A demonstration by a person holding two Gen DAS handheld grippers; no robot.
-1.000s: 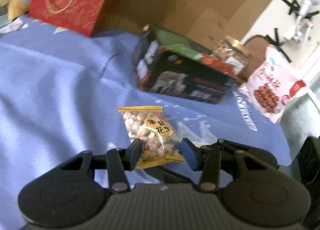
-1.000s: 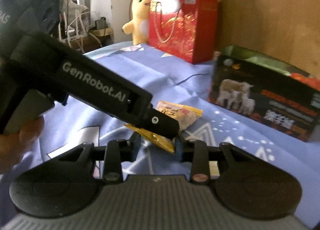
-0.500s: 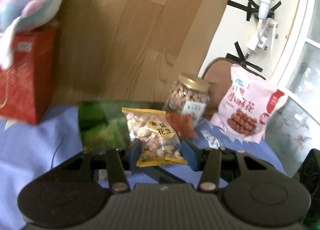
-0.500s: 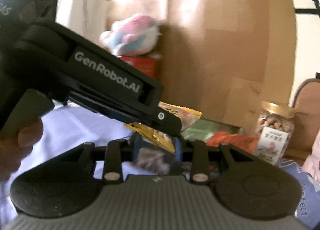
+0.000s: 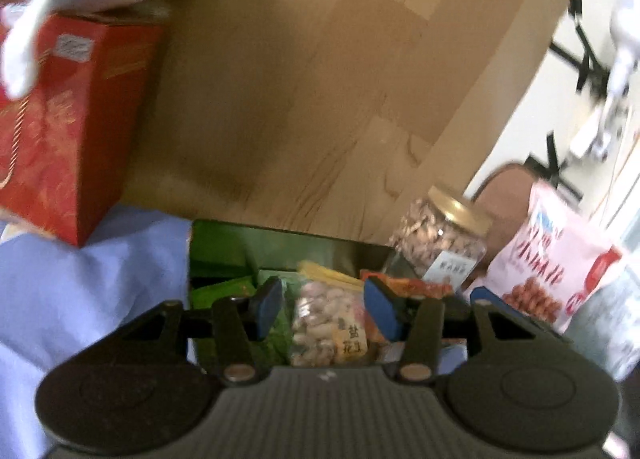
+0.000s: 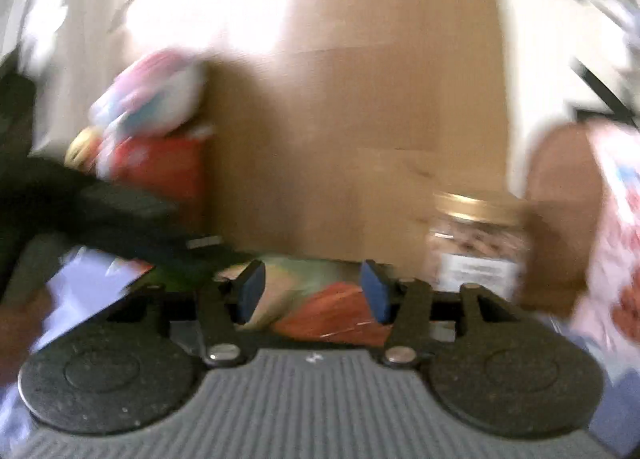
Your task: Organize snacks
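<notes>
The peanut packet (image 5: 328, 323) carries a yellow label reading 盐花生; other labels are too blurred.

Left wrist: close, facing forward and down over open green box (image 5: 224, 259).
Right wrist: close, more level, blurred.
Shared: gold-lidded glass nut jar (image 5: 440, 237) (image 6: 476, 247), brown cardboard backdrop (image 5: 320, 79) (image 6: 352, 119).

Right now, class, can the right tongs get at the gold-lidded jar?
Probably yes: the right tongs have just been opening, nothing between them, and the jar stands upright ahead to their right, near side unblocked.
</notes>
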